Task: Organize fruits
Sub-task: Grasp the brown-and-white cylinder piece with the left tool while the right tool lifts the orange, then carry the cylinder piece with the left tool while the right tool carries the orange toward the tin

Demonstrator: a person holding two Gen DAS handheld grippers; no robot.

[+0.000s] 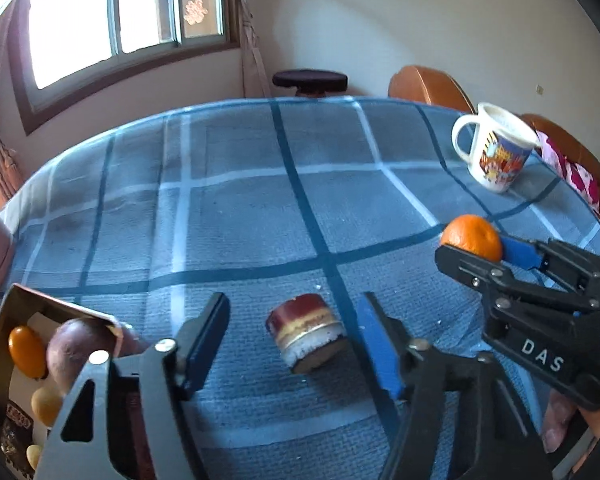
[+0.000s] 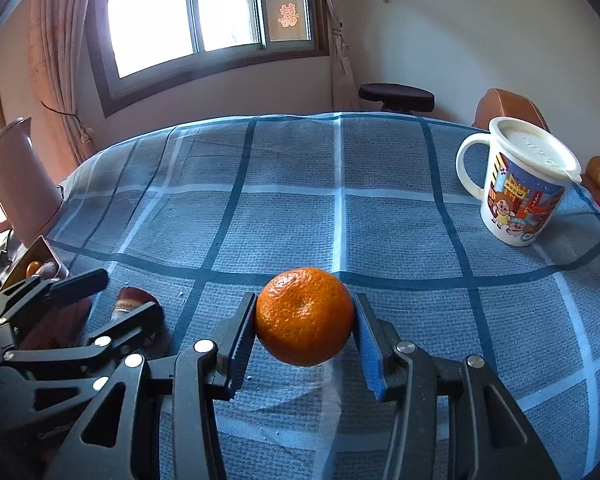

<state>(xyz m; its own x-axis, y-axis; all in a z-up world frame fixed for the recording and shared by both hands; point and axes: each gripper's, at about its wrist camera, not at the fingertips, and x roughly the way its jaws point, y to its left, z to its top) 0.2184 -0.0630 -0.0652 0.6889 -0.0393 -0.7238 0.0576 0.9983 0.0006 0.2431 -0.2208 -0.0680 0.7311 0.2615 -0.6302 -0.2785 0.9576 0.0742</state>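
My right gripper (image 2: 305, 320) is shut on an orange tangerine (image 2: 305, 315) and holds it above the blue checked tablecloth (image 2: 340, 208). The same tangerine (image 1: 473, 237) shows in the left wrist view, held in the right gripper (image 1: 474, 246). My left gripper (image 1: 292, 336) is open and empty, its fingers on either side of a small brown and cream ceramic cup (image 1: 306, 332) lying on its side. A gold box (image 1: 32, 300) at the left holds a purple fruit (image 1: 80, 350), a small orange fruit (image 1: 27, 351) and yellowish fruits (image 1: 46, 404).
A white cartoon mug with a lid (image 2: 520, 184) stands at the far right of the table; it also shows in the left wrist view (image 1: 496, 148). A pink kettle (image 2: 14, 180) stands at the left edge. Brown chairs (image 1: 428, 84) and a dark stool (image 2: 396, 98) lie beyond the table.
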